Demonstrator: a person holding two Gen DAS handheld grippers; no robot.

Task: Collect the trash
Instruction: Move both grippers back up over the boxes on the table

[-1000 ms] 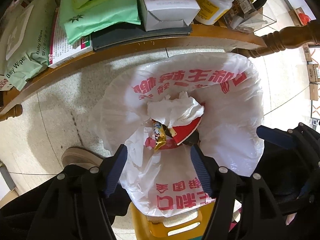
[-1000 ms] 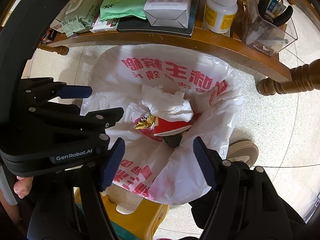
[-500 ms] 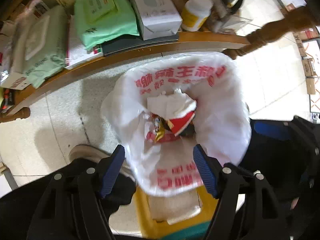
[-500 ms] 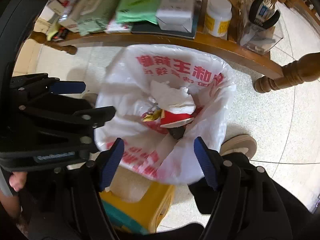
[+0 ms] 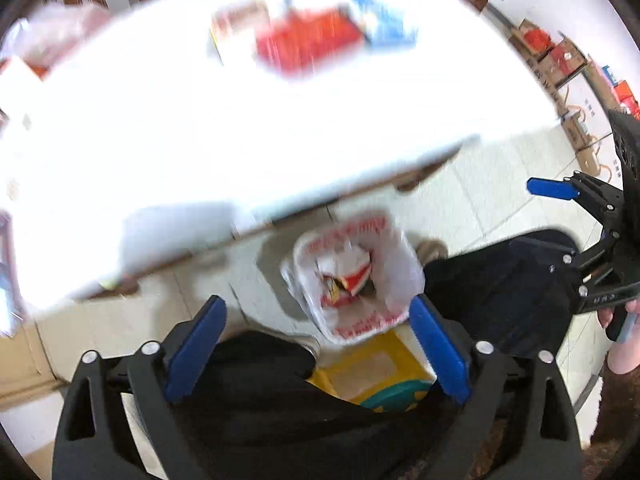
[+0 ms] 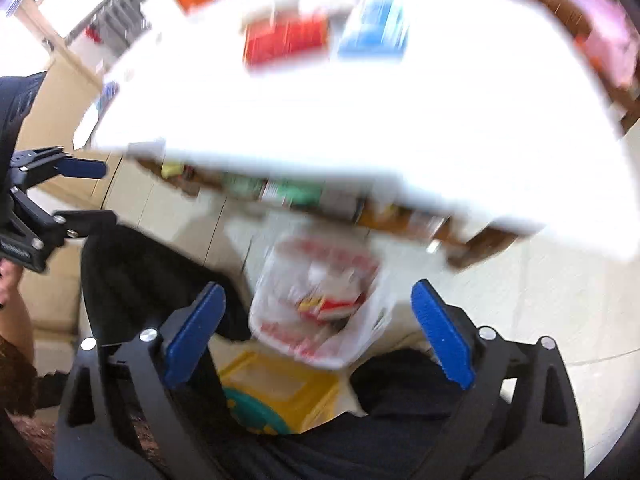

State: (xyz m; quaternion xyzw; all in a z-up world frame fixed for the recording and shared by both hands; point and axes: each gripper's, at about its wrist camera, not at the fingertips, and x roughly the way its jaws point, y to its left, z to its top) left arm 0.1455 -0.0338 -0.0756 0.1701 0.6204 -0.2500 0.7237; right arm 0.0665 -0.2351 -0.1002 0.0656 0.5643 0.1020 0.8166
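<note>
The left gripper (image 5: 318,350), black-framed with blue pads, points steeply down with its jaws spread wide; they have just been opening, and nothing is between the pads. The right gripper (image 6: 320,332), of the same build, also stands wide apart after just opening, with nothing clamped.

Far below both sits the white plastic bag with red printed characters (image 5: 352,276), its mouth open upward on the pale tiled floor (image 5: 480,200). Inside it lies the collected trash: crumpled white tissue (image 5: 340,262) above a red-and-white wrapper (image 5: 356,280) and a small gold-and-dark snack wrapper (image 5: 332,286). In the right wrist view the same bag (image 6: 316,304) appears blurred between the pads but well beneath them.

Just beside the bag, nearer the camera, is a yellow plastic stool with a teal part (image 5: 372,376). The person's dark trousers (image 5: 500,288) flank the bag, and a light shoe (image 5: 432,248) shows next to it.

Above the bag spreads a bright white tabletop (image 5: 240,120), heavily blurred, carrying a red box (image 5: 308,44) and a blue-and-white packet (image 5: 384,24). Under its edge, in the right wrist view, a wooden shelf (image 6: 400,220) holds blurred green packs (image 6: 296,192).

At the right rim of the left wrist view, a hand (image 5: 624,344) grips the other tool.
</note>
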